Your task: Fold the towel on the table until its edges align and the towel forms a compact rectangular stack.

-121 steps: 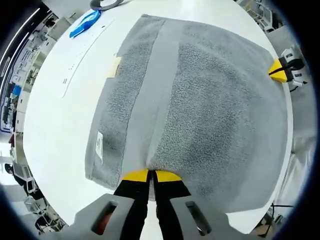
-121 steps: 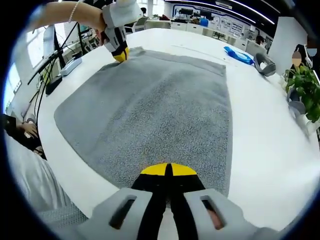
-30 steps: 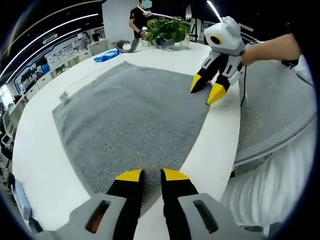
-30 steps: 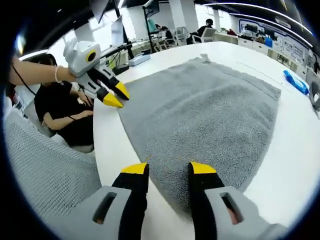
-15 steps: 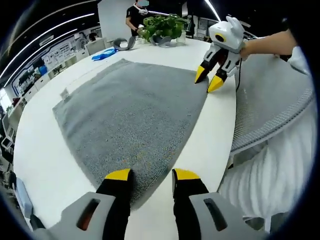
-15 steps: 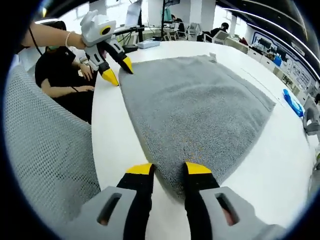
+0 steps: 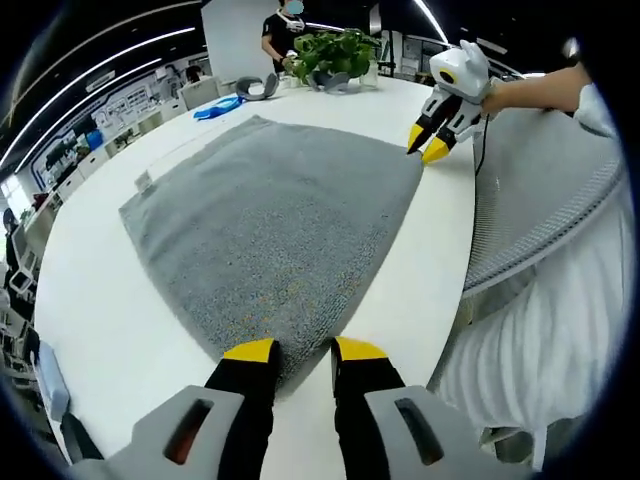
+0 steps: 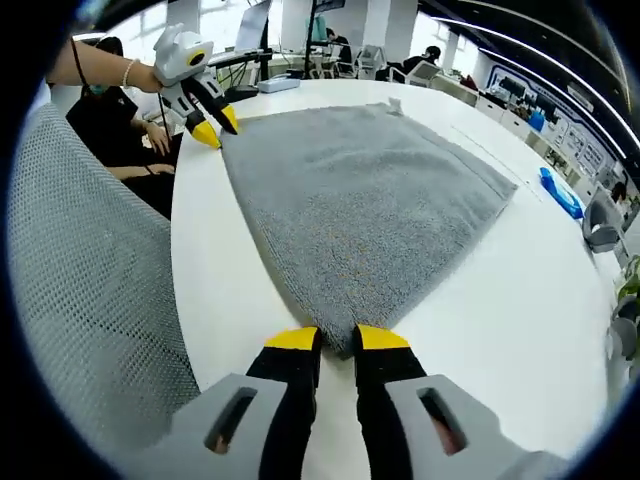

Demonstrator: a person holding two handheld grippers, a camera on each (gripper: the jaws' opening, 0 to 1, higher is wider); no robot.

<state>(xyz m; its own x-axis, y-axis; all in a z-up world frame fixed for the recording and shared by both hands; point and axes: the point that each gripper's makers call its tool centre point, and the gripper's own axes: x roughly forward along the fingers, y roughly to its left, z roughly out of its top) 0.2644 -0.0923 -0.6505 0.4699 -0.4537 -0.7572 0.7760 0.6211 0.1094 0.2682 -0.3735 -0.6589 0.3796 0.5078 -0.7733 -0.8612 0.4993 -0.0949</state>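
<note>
Left hand-held gripper (image 7: 300, 350): we see its yellow-tipped jaws set narrowly apart, straddling the near corner of the towel; whether they pinch it we cannot tell.
Right hand-held gripper (image 8: 336, 338): jaws nearly together astride the other near corner; grip again unclear to us.
Towel (image 7: 275, 215): one grey terry towel, spread flat on the worktop; we make out a small tag at its far edge, unreadable.
Worktop (image 7: 100, 300): white, glossy.
Chair (image 8: 90, 300): grey mesh back beside the worktop edge.
Far end: one blue object (image 8: 560, 192), one potted plant (image 7: 335, 55).
Room: open office, ceiling light strips, seated people.
</note>
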